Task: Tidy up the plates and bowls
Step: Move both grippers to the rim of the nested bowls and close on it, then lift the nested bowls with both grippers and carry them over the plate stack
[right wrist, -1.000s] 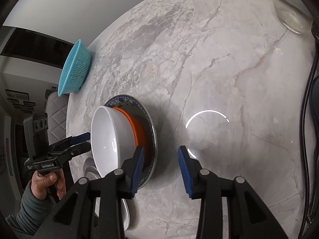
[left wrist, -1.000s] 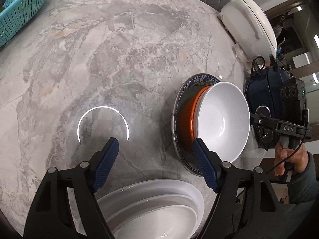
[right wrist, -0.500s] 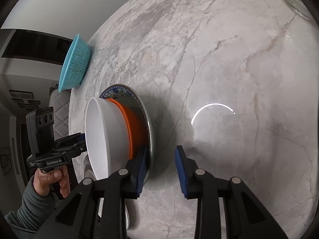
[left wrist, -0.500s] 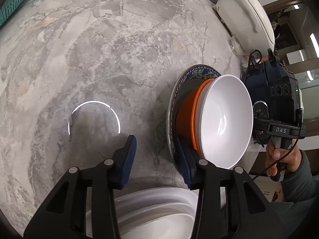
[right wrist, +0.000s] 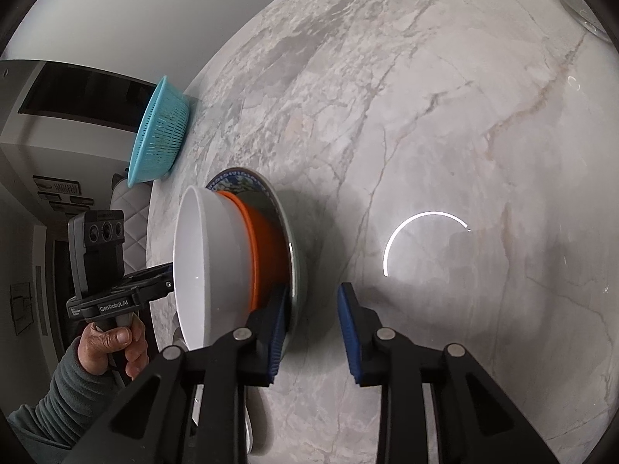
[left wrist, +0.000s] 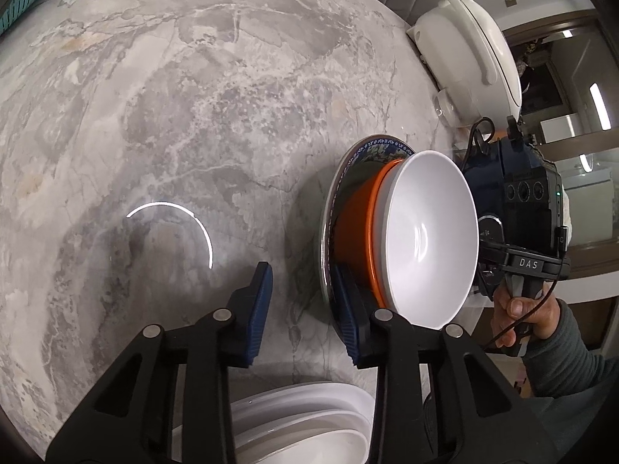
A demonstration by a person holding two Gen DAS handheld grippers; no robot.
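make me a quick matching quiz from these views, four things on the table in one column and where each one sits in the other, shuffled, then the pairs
Things
1. white bowl
2. orange bowl
3. patterned plate
4. teal colander

Places
A. at the table's far edge, apart from the stack
B. bottom of the stack, on the marble
C. top of the stack
D. middle of the stack, between plate and top bowl

Pairs: 1-C, 2-D, 3-B, 4-A
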